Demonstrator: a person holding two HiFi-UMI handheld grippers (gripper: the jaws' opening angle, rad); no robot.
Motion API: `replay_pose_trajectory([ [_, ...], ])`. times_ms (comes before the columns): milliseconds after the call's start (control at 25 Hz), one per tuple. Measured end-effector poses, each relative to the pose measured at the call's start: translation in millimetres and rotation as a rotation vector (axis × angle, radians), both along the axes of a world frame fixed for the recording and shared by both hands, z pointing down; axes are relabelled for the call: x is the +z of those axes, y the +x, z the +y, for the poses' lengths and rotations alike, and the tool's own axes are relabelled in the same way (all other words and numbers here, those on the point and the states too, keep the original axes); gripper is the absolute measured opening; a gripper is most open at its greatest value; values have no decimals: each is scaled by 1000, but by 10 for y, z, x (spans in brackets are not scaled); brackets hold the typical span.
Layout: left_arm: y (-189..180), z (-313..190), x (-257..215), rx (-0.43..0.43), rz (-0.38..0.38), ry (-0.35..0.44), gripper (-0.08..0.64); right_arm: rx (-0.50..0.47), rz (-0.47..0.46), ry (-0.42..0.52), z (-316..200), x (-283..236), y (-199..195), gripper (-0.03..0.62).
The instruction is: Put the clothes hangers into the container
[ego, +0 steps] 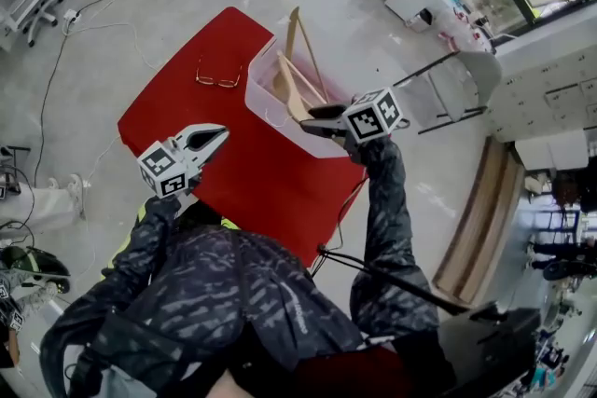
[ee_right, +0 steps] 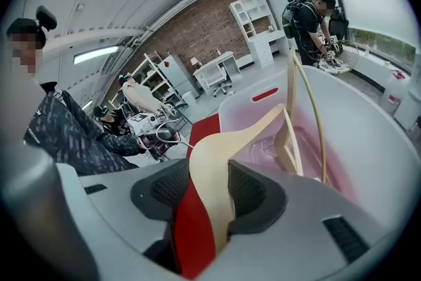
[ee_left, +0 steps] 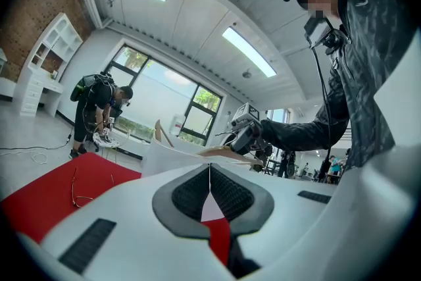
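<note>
Two wooden hangers in play. The first hanger (ee_right: 217, 168) is a broad, pale, curved piece of bare wood, and it's clamped by one arm in the right gripper (ee_right: 210, 191), jaws clenched on it from both sides. In the head view that hanger (ego: 291, 93) reaches from the right gripper (ego: 312, 121) over the near rim and into the container (ego: 266, 121), tilted, its far end down inside.

The second hanger (ego: 300, 37) stands upright in the container, leaning on the far wall, with its thin frame poking well above the rim. The right gripper view shows it (ee_right: 291, 85) just beyond the held one, same pale wood.

One container, a pale translucent tub (ee_right: 368, 141), sitting on the far part of the red worktop (ego: 187, 107).

Over to the left gripper (ego: 222, 135): it hangs above the worktop, well apart from the container, and in its own view the left gripper (ee_left: 210, 187) has its jaws pressed together with nothing between them.

One pair of glasses (ego: 217, 77) lies on the worktop just left of the container, also seen low in the left gripper view (ee_left: 79, 191).

Off the worktop, a second person (ee_left: 99, 115) bends over a small round table by the windows.
</note>
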State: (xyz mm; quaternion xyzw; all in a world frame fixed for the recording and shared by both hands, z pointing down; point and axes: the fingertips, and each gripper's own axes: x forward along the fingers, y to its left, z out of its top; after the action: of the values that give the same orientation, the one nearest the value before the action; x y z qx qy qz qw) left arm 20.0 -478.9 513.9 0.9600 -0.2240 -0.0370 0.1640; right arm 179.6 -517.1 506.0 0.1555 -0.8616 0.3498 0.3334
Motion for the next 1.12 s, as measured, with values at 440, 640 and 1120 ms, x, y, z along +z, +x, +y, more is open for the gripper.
replay_pose_trajectory([
  [440, -100, 83, -22, -20, -6, -13, 11, -11, -10, -10, -178, -67, 26, 190],
  [640, -99, 114, -23, -16, -5, -13, 11, 29, -1, 54, -273, -90, 97, 190],
  [1120, 10, 181, -109, 15, -22, 2, 12, 221, -90, 295, -361, -614, 356, 186],
])
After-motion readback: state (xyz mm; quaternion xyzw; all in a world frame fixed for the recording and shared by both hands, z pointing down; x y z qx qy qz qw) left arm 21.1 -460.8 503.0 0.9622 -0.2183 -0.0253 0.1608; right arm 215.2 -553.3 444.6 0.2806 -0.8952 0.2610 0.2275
